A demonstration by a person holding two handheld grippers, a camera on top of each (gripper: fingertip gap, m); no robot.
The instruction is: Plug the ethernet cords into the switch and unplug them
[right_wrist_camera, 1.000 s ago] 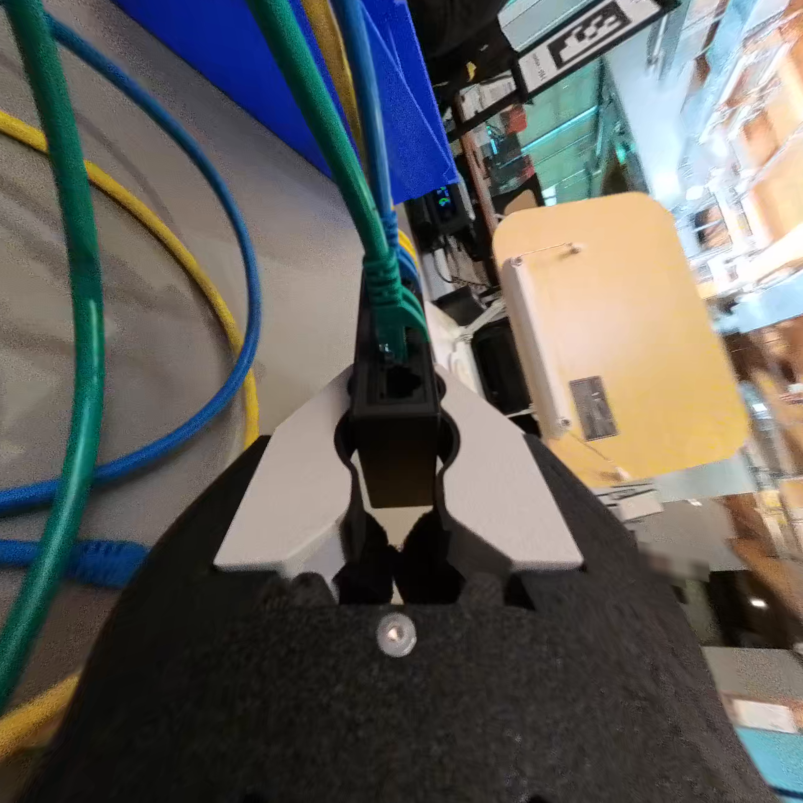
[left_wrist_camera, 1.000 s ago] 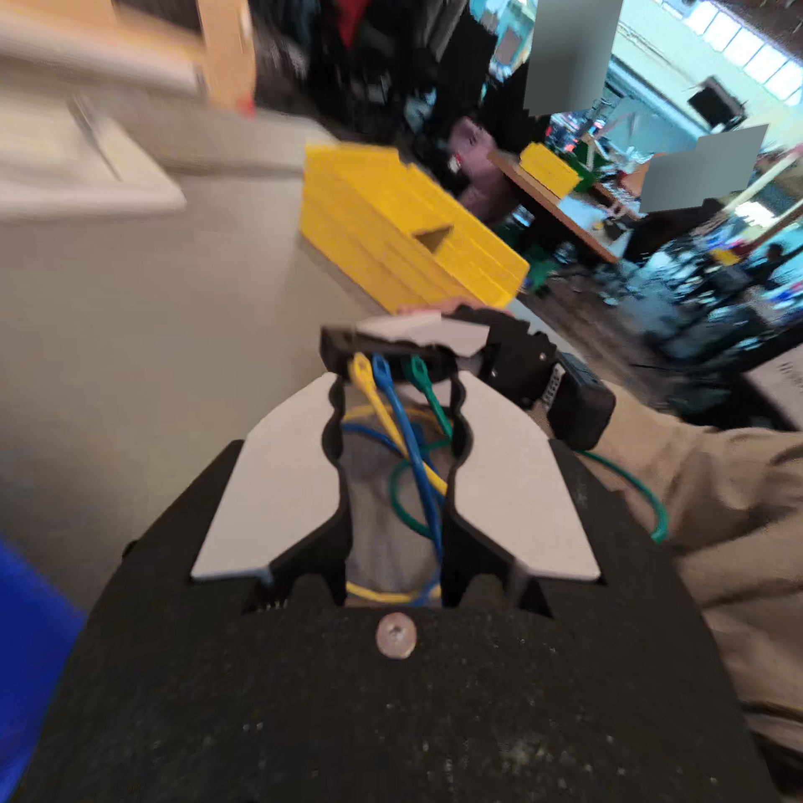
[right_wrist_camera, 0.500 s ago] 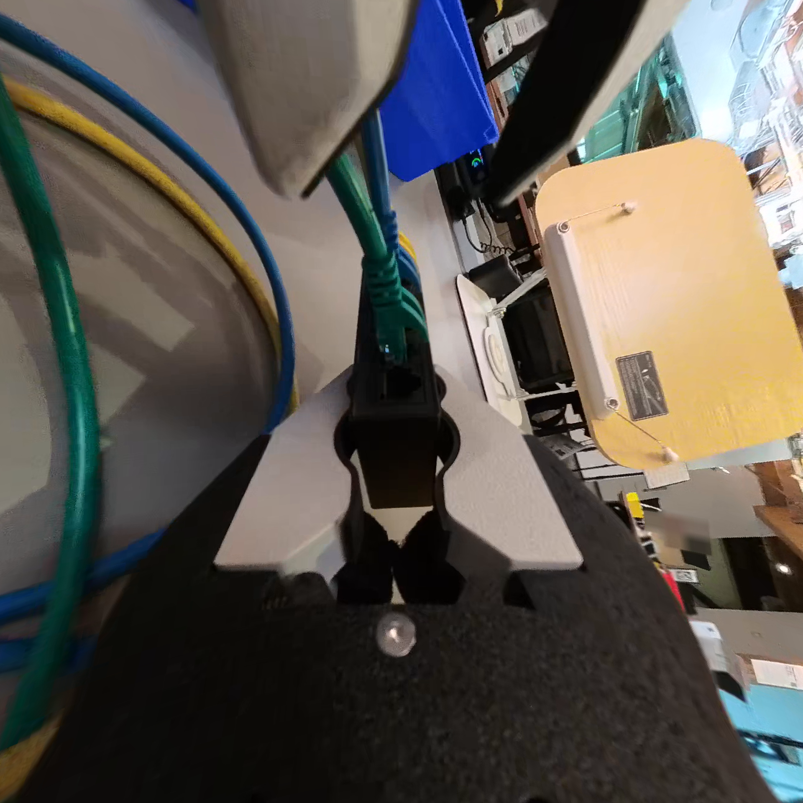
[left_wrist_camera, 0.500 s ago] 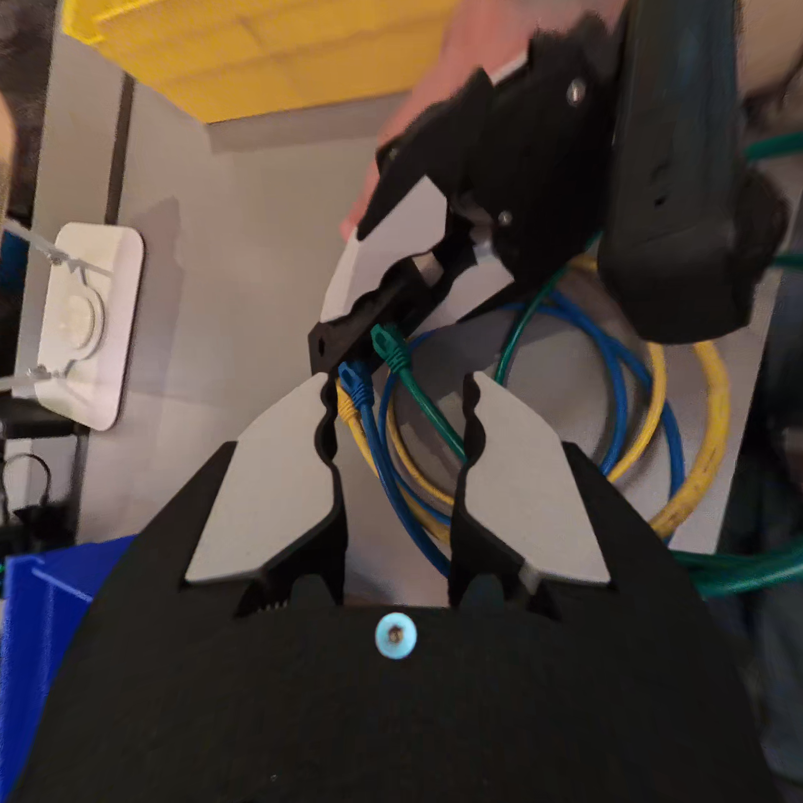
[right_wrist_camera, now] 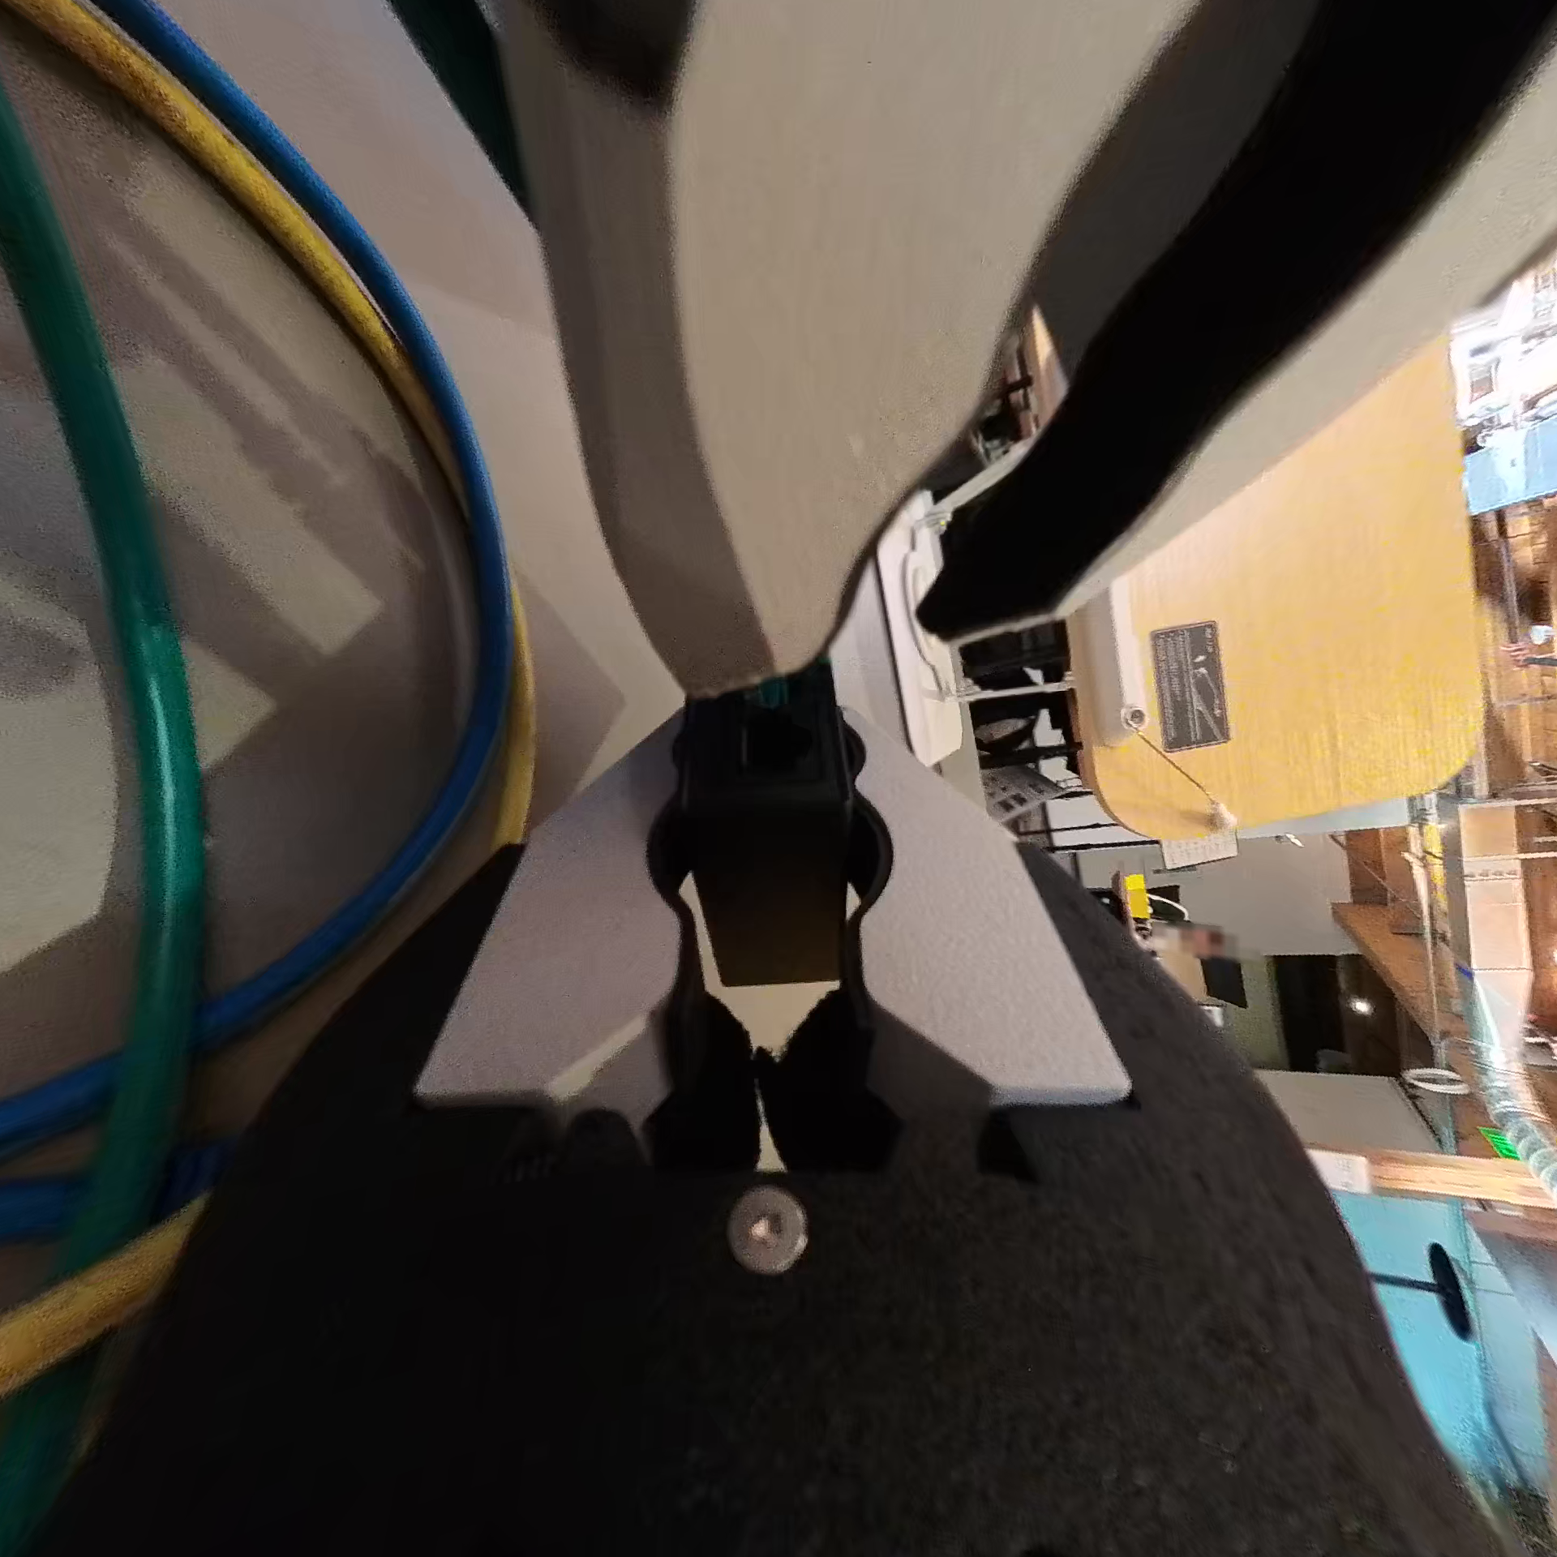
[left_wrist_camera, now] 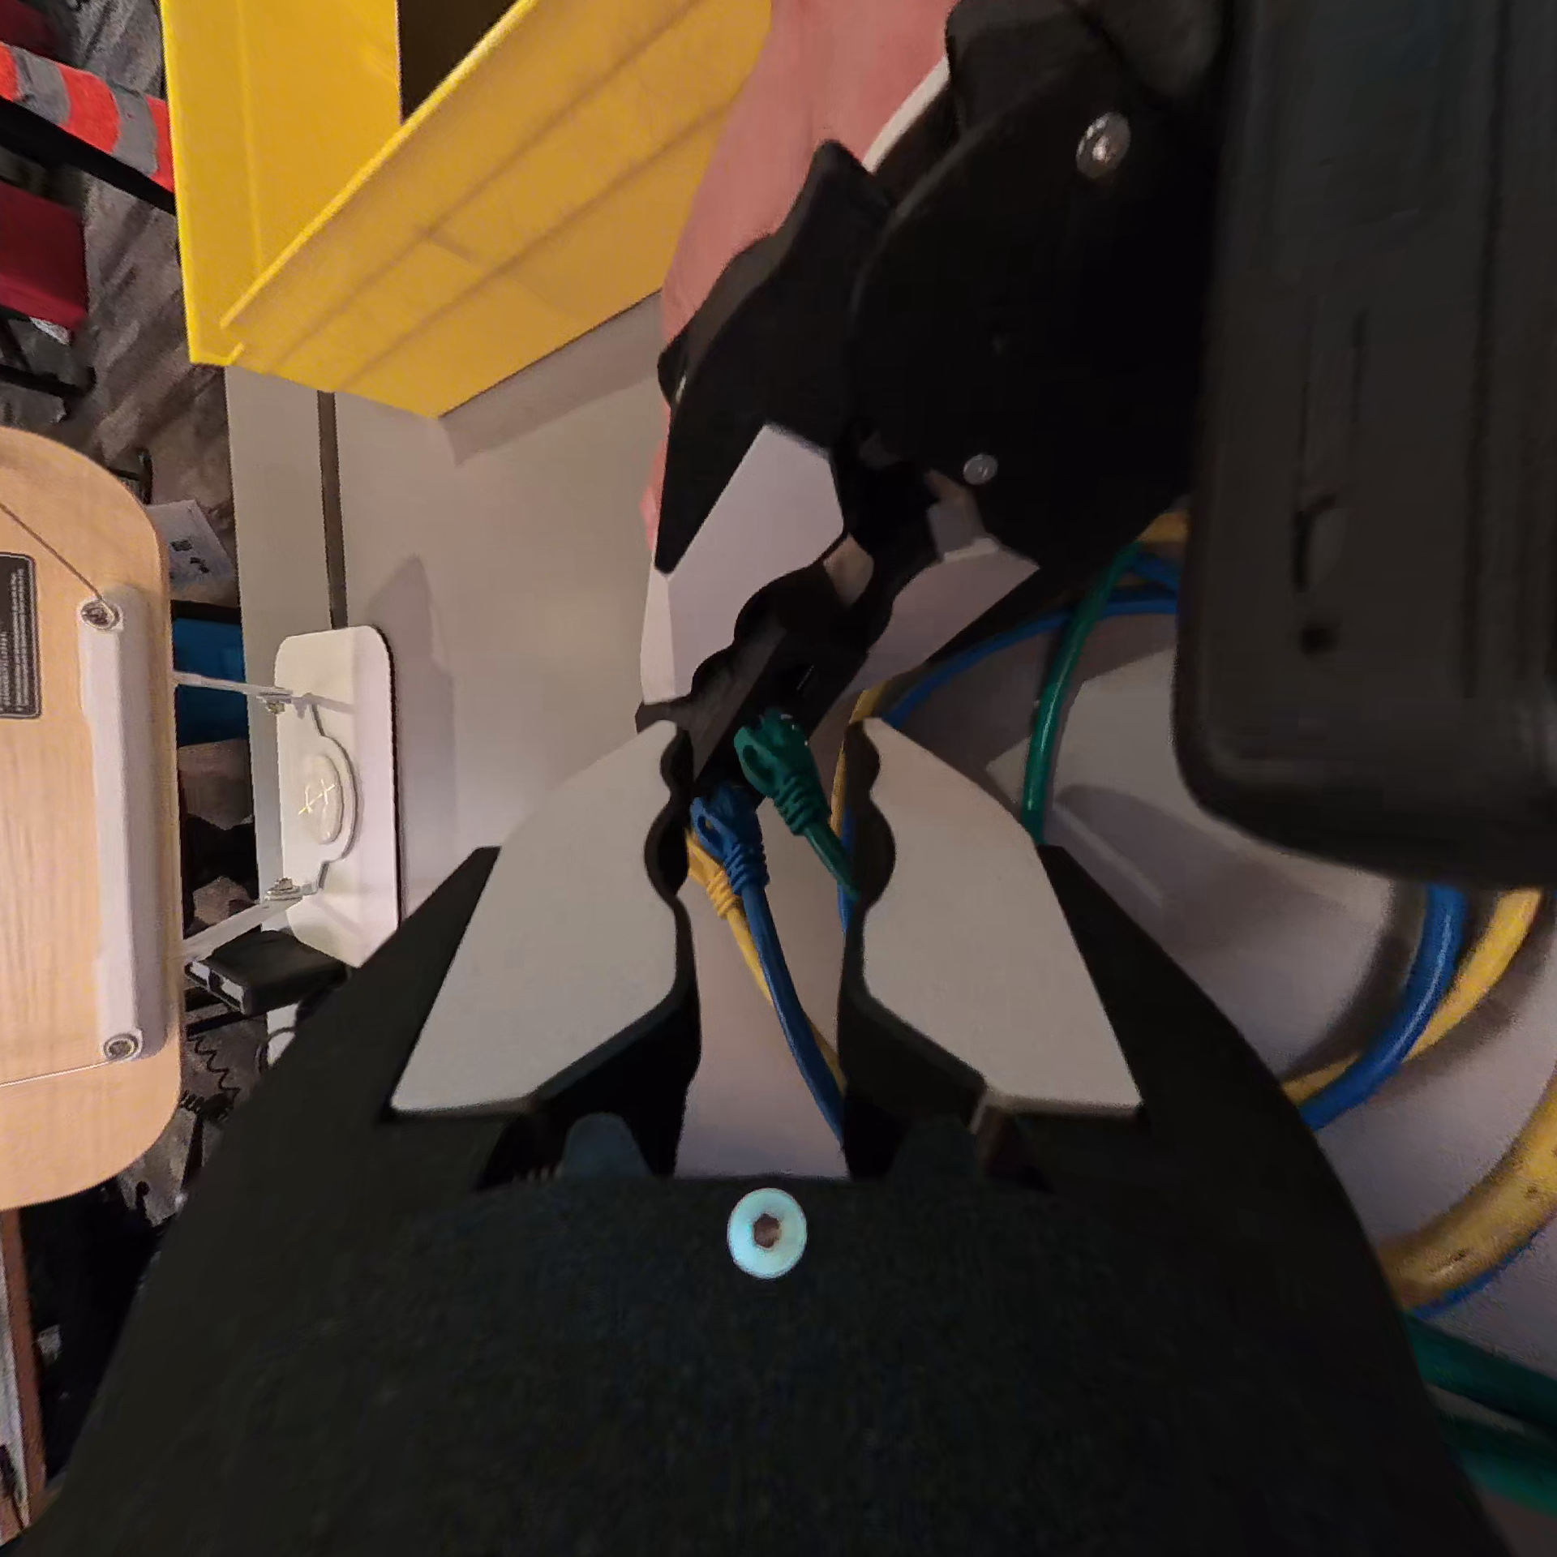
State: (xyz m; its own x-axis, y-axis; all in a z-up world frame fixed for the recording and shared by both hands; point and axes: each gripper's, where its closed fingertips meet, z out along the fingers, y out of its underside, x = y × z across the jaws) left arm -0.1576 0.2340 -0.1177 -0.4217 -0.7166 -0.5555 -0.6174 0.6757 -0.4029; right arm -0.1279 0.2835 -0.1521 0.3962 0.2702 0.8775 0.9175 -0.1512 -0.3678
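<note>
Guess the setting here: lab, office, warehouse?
Probably a workshop or lab. A yellow storage bin sits on the grey table beside coiled ethernet cords, and wooden shelving and cluttered benches fill the background.

Dim, wide-angle warped views with blurred edges.

A workshop or lab: a grey desk [left_wrist_camera: 522,539] carries a yellow storage bin [left_wrist_camera: 438,219] at its far edge, beside a wood-panelled device [right_wrist_camera: 1314,607] on a white stand [left_wrist_camera: 333,750]. Wooden shelving [right_wrist_camera: 1483,910] and cluttered equipment fill the background past the desk's edge.
</note>
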